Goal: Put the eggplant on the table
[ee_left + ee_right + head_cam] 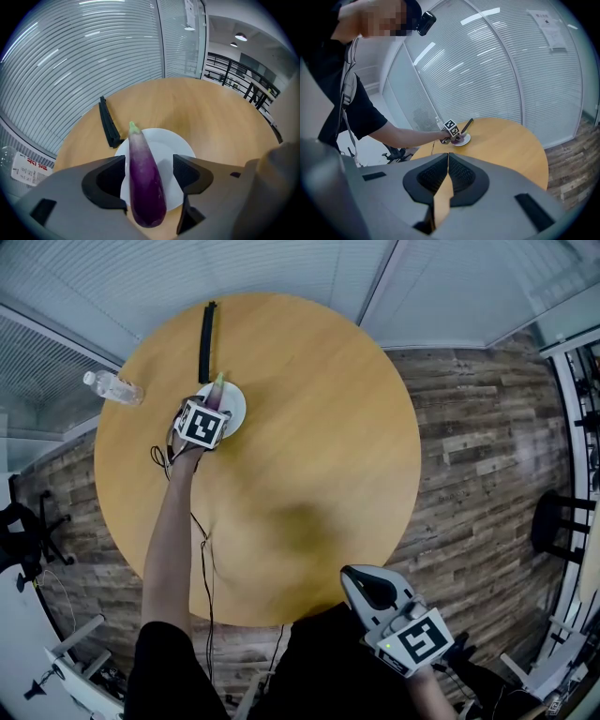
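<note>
A long purple eggplant (145, 183) with a green stem tip lies on a small white plate (173, 145) on the round wooden table (319, 446). My left gripper (149, 171) points steeply down over it with its jaws wide apart on either side of the eggplant; the right pad stands clear of it and the left pad is very close. From the head view, the left gripper (211, 407) covers most of the eggplant (218, 385). My right gripper (349, 576) hangs off the table's near edge, shut with nothing in it.
A black strip (204, 338) lies on the table just beyond the plate (236, 404). A clear water bottle (114, 387) rests at the table's left edge. Glass walls with blinds stand behind the table, and a thin cable trails from the left hand.
</note>
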Motion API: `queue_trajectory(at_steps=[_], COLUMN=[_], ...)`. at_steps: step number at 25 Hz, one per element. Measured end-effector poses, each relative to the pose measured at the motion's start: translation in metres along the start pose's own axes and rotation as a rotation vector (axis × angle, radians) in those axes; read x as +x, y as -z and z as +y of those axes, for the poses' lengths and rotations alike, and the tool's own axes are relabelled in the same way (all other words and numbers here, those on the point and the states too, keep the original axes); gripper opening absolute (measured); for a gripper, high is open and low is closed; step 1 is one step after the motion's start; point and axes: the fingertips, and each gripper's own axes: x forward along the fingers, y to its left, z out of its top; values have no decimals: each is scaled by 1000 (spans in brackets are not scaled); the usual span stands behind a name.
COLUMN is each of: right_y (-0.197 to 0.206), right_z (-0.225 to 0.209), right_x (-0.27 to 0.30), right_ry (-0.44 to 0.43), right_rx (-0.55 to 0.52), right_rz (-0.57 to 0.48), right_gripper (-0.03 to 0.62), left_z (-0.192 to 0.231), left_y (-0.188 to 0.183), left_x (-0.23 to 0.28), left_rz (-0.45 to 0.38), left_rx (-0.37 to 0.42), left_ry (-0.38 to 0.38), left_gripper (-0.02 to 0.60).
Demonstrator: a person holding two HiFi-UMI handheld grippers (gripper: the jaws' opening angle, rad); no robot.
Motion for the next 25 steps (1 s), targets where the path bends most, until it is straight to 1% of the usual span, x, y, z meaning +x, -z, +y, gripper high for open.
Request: queue_trajectory(at_steps=[3, 6, 9, 11, 14, 20, 23, 25], right_y=[-2, -3, -3, -3, -3, -1, 0, 1], right_z=[2, 1, 2, 4, 7, 11, 15, 16], right_x=[-1, -2, -6, -9, -15, -31, -39, -45], right_ry=[-1, -4, -8, -12, -17, -28, -35, -38], right_rx=[-2, -6, -16, -25, -36, -56, -67, -73], right_rz=[-7, -10, -18, -25, -37, -59, -67, -77], right_gripper=[17, 17, 17, 17, 17, 17, 17, 17], left_z=[4, 3, 5, 2, -3, -16, -22, -27], left_y=[1, -9, -8, -5, -8, -6, -2, 0], left_x=[-7, -13, -22, -28, -43, -77, -98, -110], left_rz=[6, -35, -36, -39, -72, -111, -132, -140], left_rx=[-3, 2, -20, -37, -52, -79, -84, -83], left_ry=[-11, -5, -24, -17, -11, -17, -26, -34], left_gripper=[314, 313, 313, 313, 313, 310, 287, 253])
